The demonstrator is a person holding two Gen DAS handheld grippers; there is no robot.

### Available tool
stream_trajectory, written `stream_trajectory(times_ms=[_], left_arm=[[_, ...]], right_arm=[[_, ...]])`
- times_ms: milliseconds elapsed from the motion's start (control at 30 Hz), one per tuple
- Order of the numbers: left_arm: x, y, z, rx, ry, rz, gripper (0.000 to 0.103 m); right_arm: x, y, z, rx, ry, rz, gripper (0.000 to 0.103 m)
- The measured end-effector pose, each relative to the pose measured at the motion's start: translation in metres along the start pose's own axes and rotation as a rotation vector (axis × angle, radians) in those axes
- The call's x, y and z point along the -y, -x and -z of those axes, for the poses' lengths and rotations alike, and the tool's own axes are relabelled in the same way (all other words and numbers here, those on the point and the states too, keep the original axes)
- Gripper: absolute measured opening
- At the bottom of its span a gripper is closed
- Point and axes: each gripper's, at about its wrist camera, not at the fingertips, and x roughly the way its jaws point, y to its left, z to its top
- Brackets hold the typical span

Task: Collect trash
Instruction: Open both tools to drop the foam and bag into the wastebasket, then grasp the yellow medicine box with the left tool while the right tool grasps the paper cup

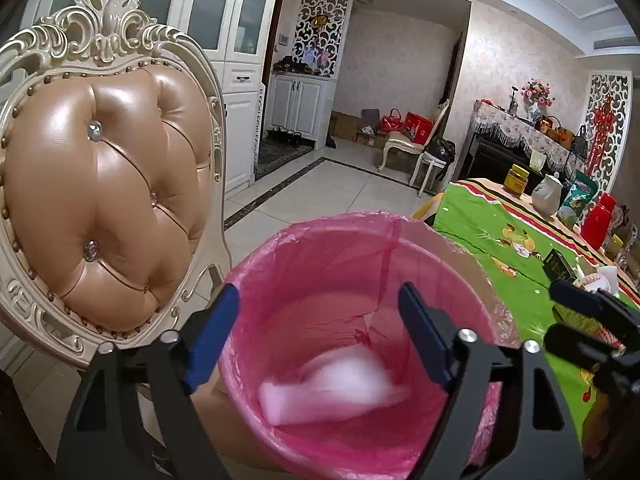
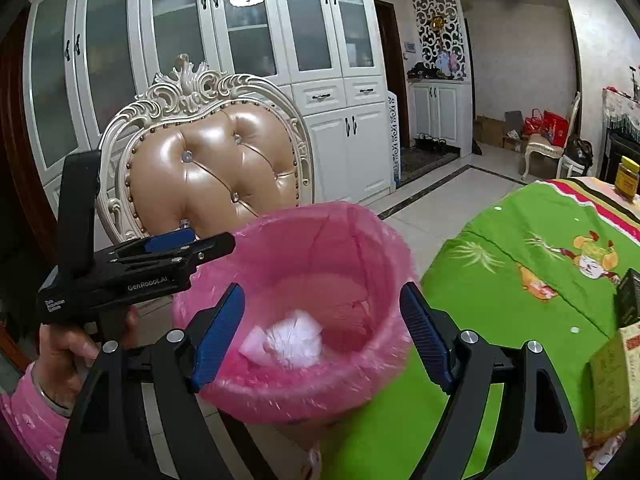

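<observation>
A bin lined with a pink bag [image 1: 344, 240] [image 2: 320, 224] stands beside the green-clothed table. Crumpled white paper [image 1: 336, 388] [image 2: 288, 340] lies at its bottom, blurred in the left wrist view. My left gripper [image 1: 318, 336] is open and empty right above the bin's mouth; it also shows in the right wrist view [image 2: 192, 242], over the bin's left rim. My right gripper [image 2: 322, 332] is open and empty, above the bin's near side; it shows at the right edge of the left wrist view [image 1: 560, 308].
An ornate tan leather chair [image 1: 108, 184] [image 2: 212, 176] stands close behind the bin on the left. The table with the green cloth [image 1: 488, 240] [image 2: 520, 280] lies to the right, with a jar [image 1: 516, 180], white teapot [image 1: 546, 194], red bottle [image 1: 598, 220] and packages. White cabinets line the far wall.
</observation>
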Motion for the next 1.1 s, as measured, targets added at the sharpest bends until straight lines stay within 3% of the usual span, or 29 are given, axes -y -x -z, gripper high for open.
stream_trajectory(times_ms=[133,367,633,833,1000,1100], left_arm=[[0.015,0.01,0.007,0.017,-0.018,-0.013,0.098],[0.064,0.016,0.014,0.016,-0.081,0.058,0.098],[0.159,0.019,0.027,0.012,-0.194,0.191,0.098],[0.232,0.025,0.04,0.015,-0.289,0.335,0.098],[0.284,0.026,0.052,-0.019,-0.321,0.443,0.098],[0.308,0.025,0.06,-0.034,-0.34,0.482,0.098]], right_arm=[[0.007,0.018,0.007,0.013,0.024,0.047,0.076],[0.043,0.066,0.028,0.028,0.002,0.156,0.076],[0.108,0.135,0.06,0.05,-0.084,0.338,0.079],[0.163,0.193,0.088,0.084,-0.195,0.497,0.079],[0.202,0.229,0.113,0.09,-0.276,0.593,0.079],[0.22,0.238,0.126,0.069,-0.328,0.596,0.079]])
